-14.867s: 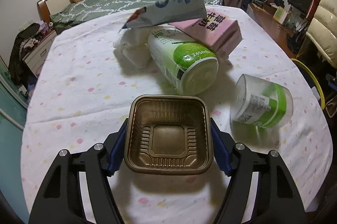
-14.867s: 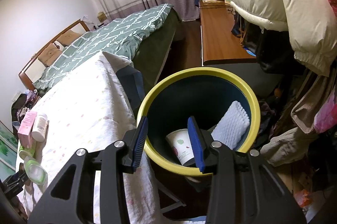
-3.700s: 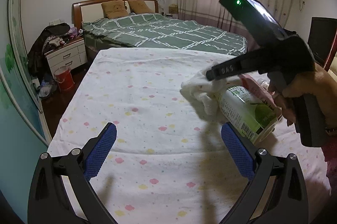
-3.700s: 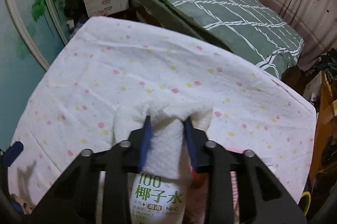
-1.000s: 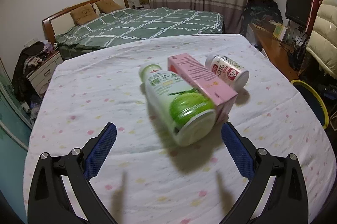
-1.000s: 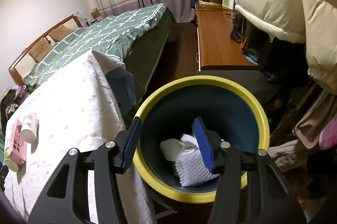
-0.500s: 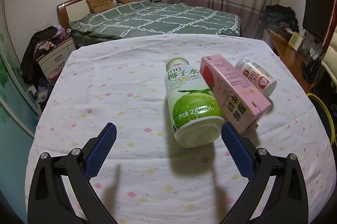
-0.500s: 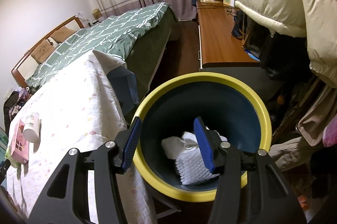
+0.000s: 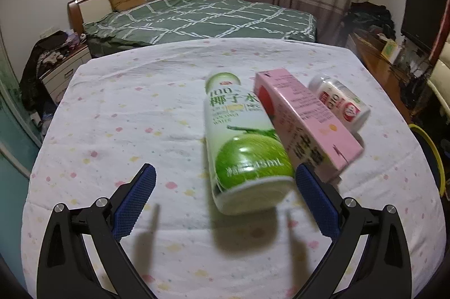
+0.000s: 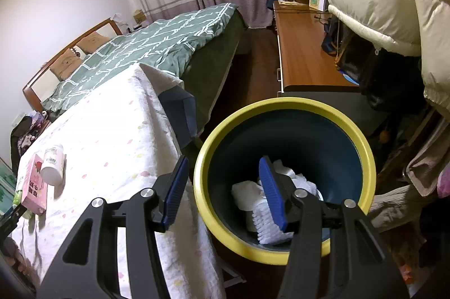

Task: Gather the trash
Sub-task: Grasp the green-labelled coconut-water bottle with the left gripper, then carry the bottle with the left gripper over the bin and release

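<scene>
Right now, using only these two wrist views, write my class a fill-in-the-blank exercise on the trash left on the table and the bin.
1. The green coconut water bottle lies on its ____.
2. The carton between that bottle and the small white bottle is ____ in colour.
3. The rim of the bin is ____.
4. The left gripper and the right gripper are both ____.

Missing words: side; pink; yellow; open
</scene>
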A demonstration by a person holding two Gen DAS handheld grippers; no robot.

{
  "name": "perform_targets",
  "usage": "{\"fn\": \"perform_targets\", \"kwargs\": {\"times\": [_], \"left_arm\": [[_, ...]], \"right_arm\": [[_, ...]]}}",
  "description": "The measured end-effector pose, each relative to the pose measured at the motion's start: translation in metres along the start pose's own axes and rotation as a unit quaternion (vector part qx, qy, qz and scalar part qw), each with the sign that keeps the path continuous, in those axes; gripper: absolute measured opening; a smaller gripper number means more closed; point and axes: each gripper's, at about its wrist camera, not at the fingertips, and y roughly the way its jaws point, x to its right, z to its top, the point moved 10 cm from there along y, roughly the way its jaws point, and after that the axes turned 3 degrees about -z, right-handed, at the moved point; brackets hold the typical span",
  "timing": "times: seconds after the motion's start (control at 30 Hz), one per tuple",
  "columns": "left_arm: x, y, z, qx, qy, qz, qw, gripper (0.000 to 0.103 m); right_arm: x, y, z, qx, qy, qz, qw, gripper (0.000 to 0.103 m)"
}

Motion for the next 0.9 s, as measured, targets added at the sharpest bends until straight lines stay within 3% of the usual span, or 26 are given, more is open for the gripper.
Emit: {"fn": "perform_targets", "kwargs": {"times": [0.2,0.3,0.47,0.9], "left_arm": [[0.004,0.013,0.004,-0.014,0.007,-0.004,0.9999,0.078],[0.004,0.018,0.005,-0.019,0.002,-0.011,0.9998,0.052],[-0.001,0.008,0.006,-0.003,0.006,-0.003,1.0,0.051],[-0.007,-0.07,0.023,0.08,0.032,0.004,0.9963,0.051]], "right_arm": [[-0.003,-0.001,-0.002,-0.002,0.001,0.008,1.0,0.05],[-0.006,-0.003,-0.003,-0.001,-0.001,0.013,1.0,0.05],[-0.008,-0.008,-0.003,0.003,-0.002,0.019,1.0,0.05],[-0.011,-0.019,-0.003,0.012,-0.002,0.032,0.999,0.05]]}}
